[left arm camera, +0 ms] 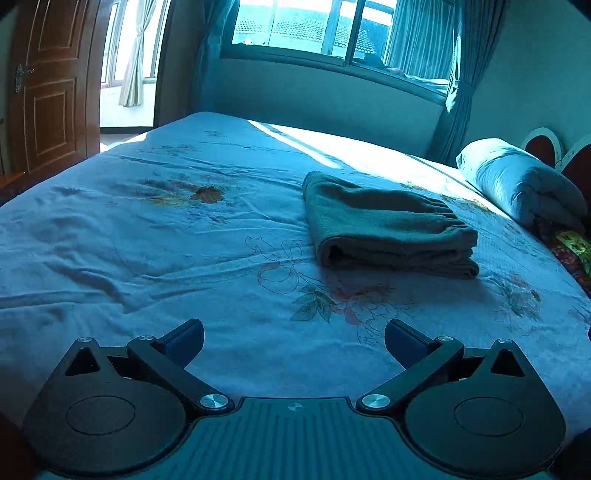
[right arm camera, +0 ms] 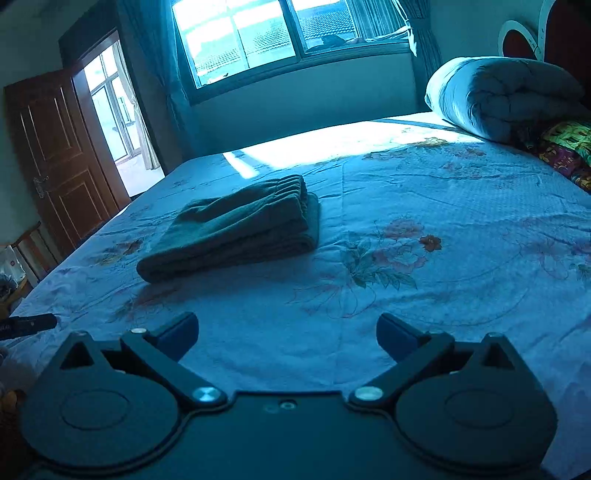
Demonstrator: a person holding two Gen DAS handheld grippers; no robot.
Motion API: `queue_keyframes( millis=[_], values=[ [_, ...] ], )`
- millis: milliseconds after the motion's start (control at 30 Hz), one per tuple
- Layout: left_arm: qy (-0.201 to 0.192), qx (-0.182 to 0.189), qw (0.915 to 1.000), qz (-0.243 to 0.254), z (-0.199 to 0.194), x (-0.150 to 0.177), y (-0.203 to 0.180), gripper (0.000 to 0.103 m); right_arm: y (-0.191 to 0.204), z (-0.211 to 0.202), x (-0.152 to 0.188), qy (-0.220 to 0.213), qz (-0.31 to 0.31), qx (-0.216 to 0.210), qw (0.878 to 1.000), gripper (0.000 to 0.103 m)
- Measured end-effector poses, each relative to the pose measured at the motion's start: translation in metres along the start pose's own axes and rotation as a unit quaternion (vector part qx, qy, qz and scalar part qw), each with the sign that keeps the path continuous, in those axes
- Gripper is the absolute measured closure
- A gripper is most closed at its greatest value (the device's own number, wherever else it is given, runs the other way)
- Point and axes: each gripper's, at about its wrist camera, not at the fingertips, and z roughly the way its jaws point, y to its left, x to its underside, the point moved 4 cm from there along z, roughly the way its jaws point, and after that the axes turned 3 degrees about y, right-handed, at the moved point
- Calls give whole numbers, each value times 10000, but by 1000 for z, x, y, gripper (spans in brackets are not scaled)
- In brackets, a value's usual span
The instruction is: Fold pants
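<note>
Dark grey-green pants [left arm camera: 388,227] lie folded into a thick rectangle on the flowered bedsheet [left arm camera: 147,240], the elastic waistband at their right end. In the right wrist view the same folded pants [right arm camera: 236,232] lie left of centre, well ahead of the fingers. My left gripper [left arm camera: 294,341] hovers over the sheet, near side of the pants, jaws wide apart with nothing between them. My right gripper [right arm camera: 287,336] is likewise open and empty above bare sheet, the pants ahead and to its left.
A rolled quilt [right arm camera: 506,96] and a patterned pillow [right arm camera: 565,147] lie at the head of the bed on the right. A wooden door [left arm camera: 48,96] stands open at the left, a window [left arm camera: 332,29] behind the bed. A dark object [right arm camera: 27,325] pokes in at the left edge.
</note>
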Motion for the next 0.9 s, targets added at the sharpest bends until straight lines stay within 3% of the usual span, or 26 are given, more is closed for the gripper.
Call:
queue_keyframes(
  millis=[200, 300, 500, 667, 900],
  values=[
    [-261, 214, 9994, 124, -70, 13, -37, 0, 54, -60, -4, -336, -353, 203, 9986, 6],
    [-469, 204, 9977, 444, -99, 5, -57, 0, 66, -81, -3, -399, -422, 89, 9983, 6],
    [-830, 331, 9946, 531, -152, 3, -86, 0, 79, -124, -1, -610, -626, 107, 9961, 6],
    [-936, 366, 9916, 819, -178, 15, -101, 0, 90, -139, -1, -748, -681, 110, 9948, 6],
    [-1013, 327, 9895, 974, -181, 15, -102, 0, 110, -131, 5, -799, -941, 210, 9921, 6]
  ],
)
